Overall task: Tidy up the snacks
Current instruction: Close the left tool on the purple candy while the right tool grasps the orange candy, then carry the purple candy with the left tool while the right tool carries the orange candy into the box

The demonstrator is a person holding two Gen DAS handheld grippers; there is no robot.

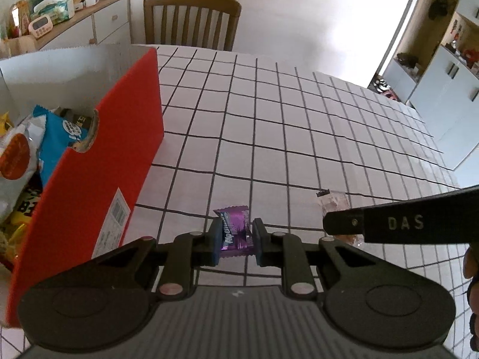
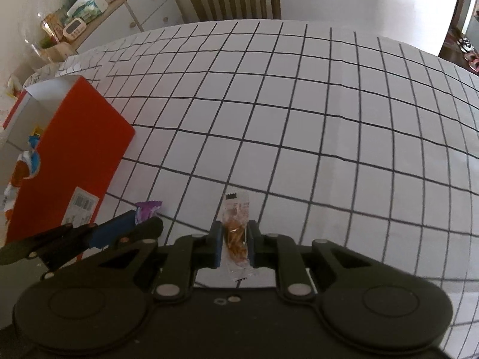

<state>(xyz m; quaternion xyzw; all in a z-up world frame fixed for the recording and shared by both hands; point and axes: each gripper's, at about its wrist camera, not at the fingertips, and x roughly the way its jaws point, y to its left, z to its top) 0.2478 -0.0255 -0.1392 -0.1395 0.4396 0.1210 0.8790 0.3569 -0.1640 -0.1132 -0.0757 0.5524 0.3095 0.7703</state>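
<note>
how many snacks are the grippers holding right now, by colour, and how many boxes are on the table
purple candy packet, clamped in the left gripper: 1
clear packet with orange-brown snack, clamped in the right gripper: 1
red box, with more snack bags inside: 1
total: 2 held snacks and 1 box

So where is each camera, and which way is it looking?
Left wrist: sits on the left gripper, looking forward over the table; its fingers pinch a purple candy, and the right gripper's finger crosses at right.
Right wrist: sits on the right gripper, same direction; its fingers pinch a clear packet, with the left gripper at lower left.
Both show the red box, the chair and both snacks.
</note>
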